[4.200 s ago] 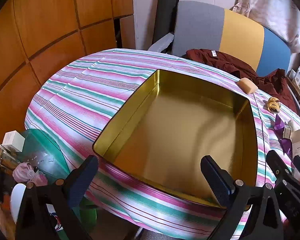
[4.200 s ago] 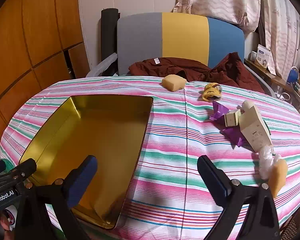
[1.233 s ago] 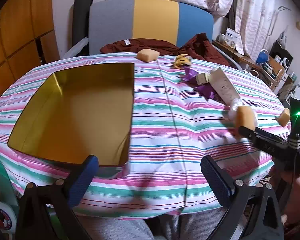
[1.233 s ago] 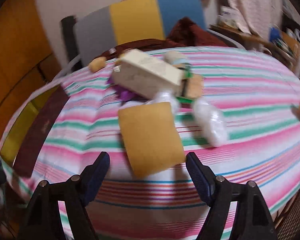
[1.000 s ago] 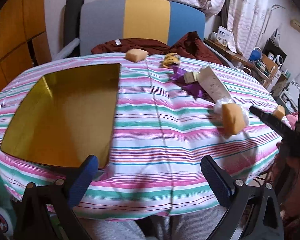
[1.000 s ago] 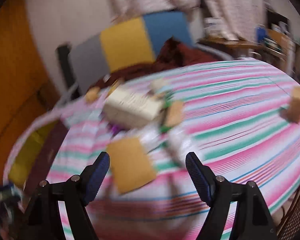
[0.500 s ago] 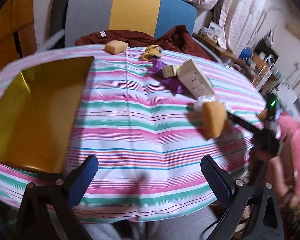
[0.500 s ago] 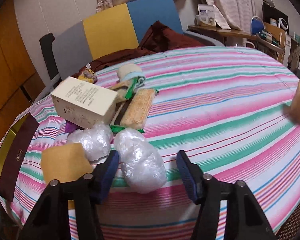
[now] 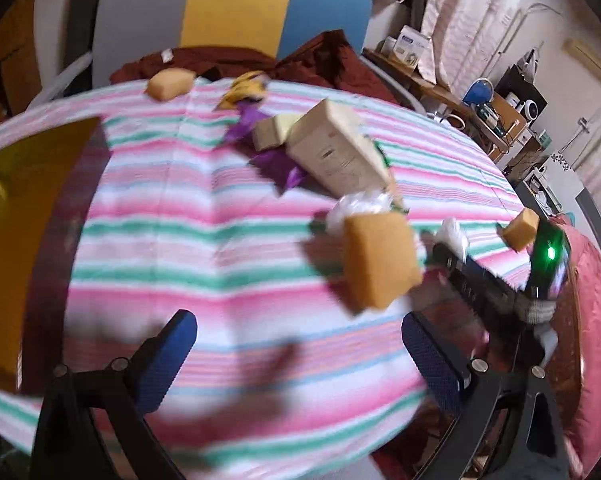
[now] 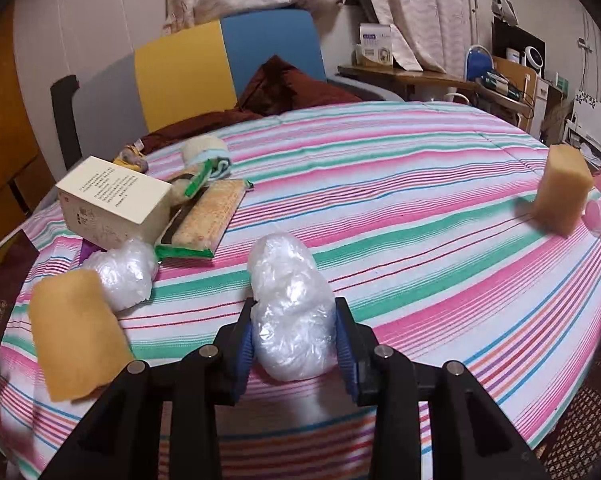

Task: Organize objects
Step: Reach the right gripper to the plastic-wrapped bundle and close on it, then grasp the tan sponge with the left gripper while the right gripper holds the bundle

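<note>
right gripper, jaws just closing, pinched a plastic-wrapped bundle lying on the striped tablecloth near the table's front edge, though the slippery, seemingly soft wrap could have slid free when lifted.

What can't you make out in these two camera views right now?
- Plastic-wrapped bundle, right wrist view: crinkled film hides the contents.
- Gold tin, left wrist view: motion-blurred, cut off by the left edge.
- Cream box: print too small to read.
</note>
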Available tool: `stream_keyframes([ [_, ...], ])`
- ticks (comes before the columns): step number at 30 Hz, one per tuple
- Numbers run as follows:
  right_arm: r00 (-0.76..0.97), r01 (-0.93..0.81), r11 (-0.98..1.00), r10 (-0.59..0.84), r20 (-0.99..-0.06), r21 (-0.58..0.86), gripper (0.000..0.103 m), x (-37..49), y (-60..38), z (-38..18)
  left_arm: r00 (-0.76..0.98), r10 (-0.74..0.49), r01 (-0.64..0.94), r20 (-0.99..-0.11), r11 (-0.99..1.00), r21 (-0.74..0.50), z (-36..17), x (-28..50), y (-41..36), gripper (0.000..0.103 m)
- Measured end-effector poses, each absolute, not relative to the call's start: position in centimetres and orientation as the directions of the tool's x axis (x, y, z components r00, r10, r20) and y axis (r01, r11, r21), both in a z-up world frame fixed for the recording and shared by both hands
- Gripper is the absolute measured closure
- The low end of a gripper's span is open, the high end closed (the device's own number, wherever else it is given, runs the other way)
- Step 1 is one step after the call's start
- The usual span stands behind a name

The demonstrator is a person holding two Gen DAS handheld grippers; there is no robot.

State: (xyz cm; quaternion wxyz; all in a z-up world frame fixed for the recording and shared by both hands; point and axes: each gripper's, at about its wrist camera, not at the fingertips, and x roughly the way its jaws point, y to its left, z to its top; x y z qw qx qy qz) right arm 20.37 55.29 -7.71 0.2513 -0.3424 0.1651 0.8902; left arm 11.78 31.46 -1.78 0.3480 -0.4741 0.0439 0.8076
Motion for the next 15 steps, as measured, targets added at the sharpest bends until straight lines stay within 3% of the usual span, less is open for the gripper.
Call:
stream_keyframes([
  [3, -0.64, -0.552, -0.828, 0.349, -0.685, 0.094, 0.067, 20.4, 55.1, -7.9, -0.314, 0.548, -0.619, -0.776, -0.737, -0.27, -1.8, 11.5, 34.3, 0.0],
  [12, -0.657, -0.534, -0.843, 0.365, -0.66, 0.064, 0.067, 20.4, 54.9, -8.3, -0.28, 0.5, -0.575, -0.819, -0.771, -0.274, -4.0, 10.5, 40.1, 0.0],
  [15, -0.659, -0.534, -0.843, 0.363, -0.659, 0.069, 0.067, 20.5, 54.9, -8.3, -0.324, 0.461, -0.587, -0.826, -0.783, -0.207, -4.7, 10.6, 40.9, 0.0],
])
